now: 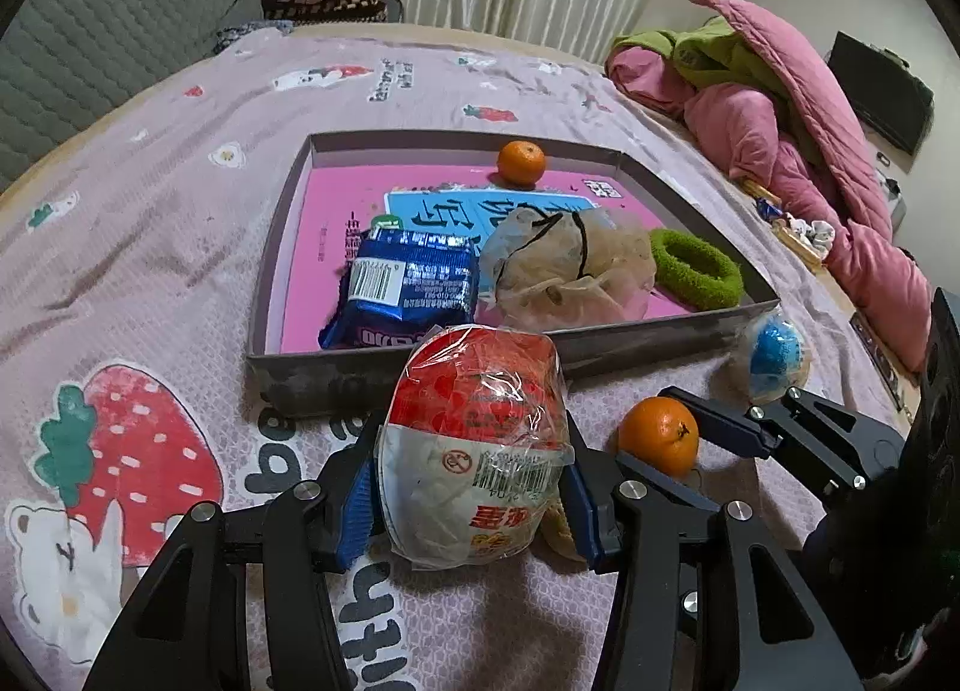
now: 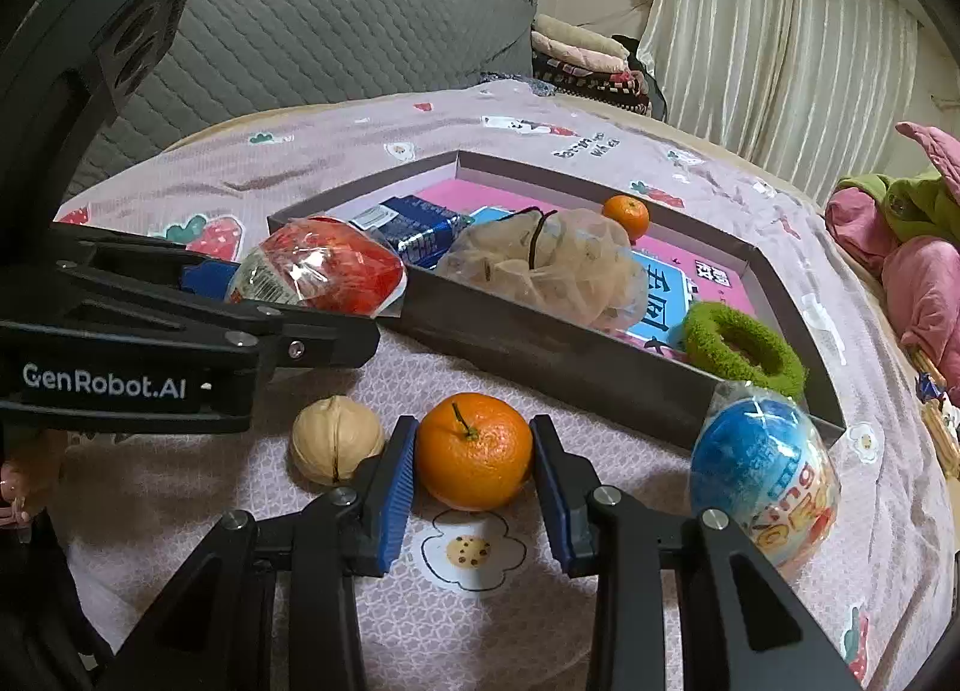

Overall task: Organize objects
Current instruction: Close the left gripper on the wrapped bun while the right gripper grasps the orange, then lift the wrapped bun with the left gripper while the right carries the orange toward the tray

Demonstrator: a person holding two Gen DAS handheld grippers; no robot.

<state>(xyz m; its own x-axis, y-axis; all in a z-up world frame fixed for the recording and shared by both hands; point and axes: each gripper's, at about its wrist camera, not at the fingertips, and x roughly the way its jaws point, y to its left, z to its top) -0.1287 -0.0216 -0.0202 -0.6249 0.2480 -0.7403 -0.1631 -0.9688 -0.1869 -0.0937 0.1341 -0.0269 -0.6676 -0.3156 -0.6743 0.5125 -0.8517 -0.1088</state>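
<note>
The left hand-held gripper (image 1: 471, 487) is clamped on a red-and-white wrapped snack (image 1: 474, 445) just outside the tray's (image 1: 420, 358) near wall. The right hand-held gripper (image 2: 474, 487) is clamped on an orange (image 2: 474, 451) on the bed (image 2: 480, 601), beside a walnut (image 2: 336, 439).

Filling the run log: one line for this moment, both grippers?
left gripper: shut on red-white packet | right gripper: shut on orange | both outside tray | walnut, blue ball loose

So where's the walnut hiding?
In the right wrist view the walnut sits on the bedsheet, just left of the orange in the right gripper, outside the tray.
</note>
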